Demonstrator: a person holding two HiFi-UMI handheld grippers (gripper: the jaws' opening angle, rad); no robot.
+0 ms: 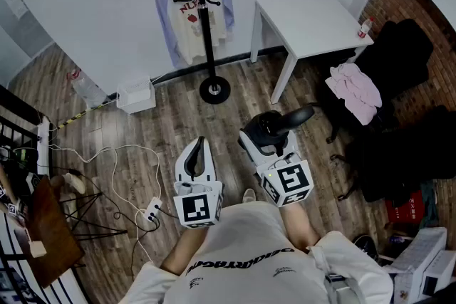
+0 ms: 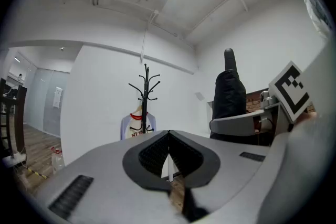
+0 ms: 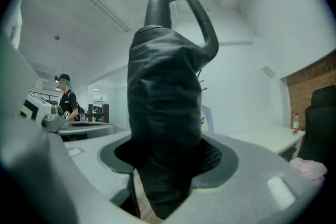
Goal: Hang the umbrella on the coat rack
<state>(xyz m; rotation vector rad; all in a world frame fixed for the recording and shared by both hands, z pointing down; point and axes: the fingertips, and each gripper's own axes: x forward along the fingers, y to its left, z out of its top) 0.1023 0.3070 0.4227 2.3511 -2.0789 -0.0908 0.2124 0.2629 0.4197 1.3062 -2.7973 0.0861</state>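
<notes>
- The umbrella [image 1: 274,128] is black and folded up, and sits just right of centre in the head view, between the jaws of the right gripper [image 1: 266,142].
- In the right gripper view the umbrella [image 3: 165,113] fills the middle of the frame. Its long axis runs from bottom to top, with the bundled fabric low between the jaws and the looped black handle [image 3: 181,2] at the top.
- In the head view it looks foreshortened, a short dark bundle whose handle [image 1: 301,114] points toward the upper right of the frame.
- The right gripper [image 3: 165,157] is clamped on the fabric part of the umbrella. Its jaws stand wide, with the dark pads against either side of the bundle.
- The left gripper [image 1: 199,149] is just left of centre in the head view, apart from the umbrella. Its jaws [image 2: 169,136] are together at the tips, with nothing between them.
- Each gripper has a marker cube at its rear, the left one [image 1: 198,208] and the right one [image 1: 291,181], close to the person's white shirt [image 1: 246,253].
- The coat rack [image 1: 205,18] is a black pole at the upper centre of the head view. Its round base [image 1: 214,90] is on the wooden floor [image 1: 171,124], well apart from both grippers.
- A white and lilac shirt [image 1: 191,18] hangs on the rack.
- In the left gripper view the coat rack [image 2: 145,92] stands upright straight ahead, against the white wall.
- A white table [image 1: 306,25] is at the upper right, with a pink cloth [image 1: 354,89] on a dark chair below it.
</notes>
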